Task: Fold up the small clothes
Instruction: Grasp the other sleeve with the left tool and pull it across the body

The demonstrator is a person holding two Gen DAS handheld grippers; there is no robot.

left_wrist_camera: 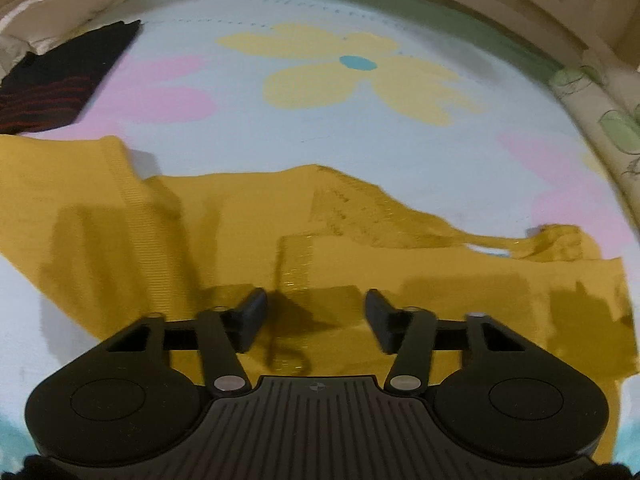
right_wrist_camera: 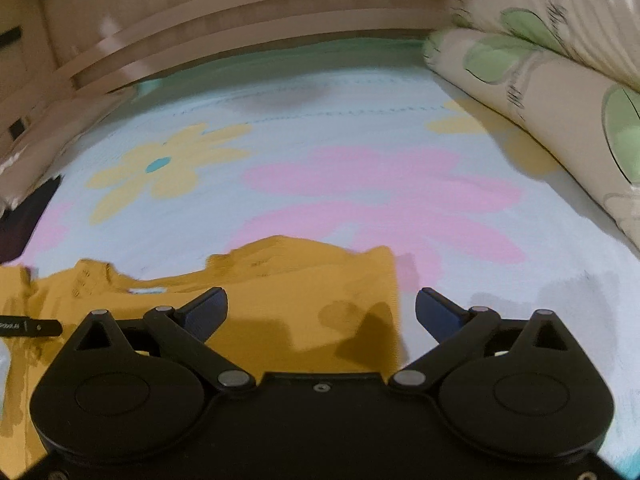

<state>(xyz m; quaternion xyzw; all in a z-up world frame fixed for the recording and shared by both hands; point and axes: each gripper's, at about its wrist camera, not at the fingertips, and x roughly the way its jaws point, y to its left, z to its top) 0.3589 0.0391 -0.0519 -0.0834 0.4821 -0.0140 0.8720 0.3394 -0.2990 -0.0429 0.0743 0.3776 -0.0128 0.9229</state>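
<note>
A mustard yellow garment lies spread and partly rumpled on a light blue bedsheet printed with flowers. My left gripper hangs over the garment's near part, by a ribbed seam; its jaws stand apart and no cloth is pinched between them. In the right wrist view the same garment fills the lower left. My right gripper stands wide open above its right edge, one finger over the cloth and the other over bare sheet.
A dark garment with red stripes lies at the far left of the bed. Rolled bedding with green leaf print lines the right side. A wooden headboard closes the far end. A black bar pokes in at the left edge.
</note>
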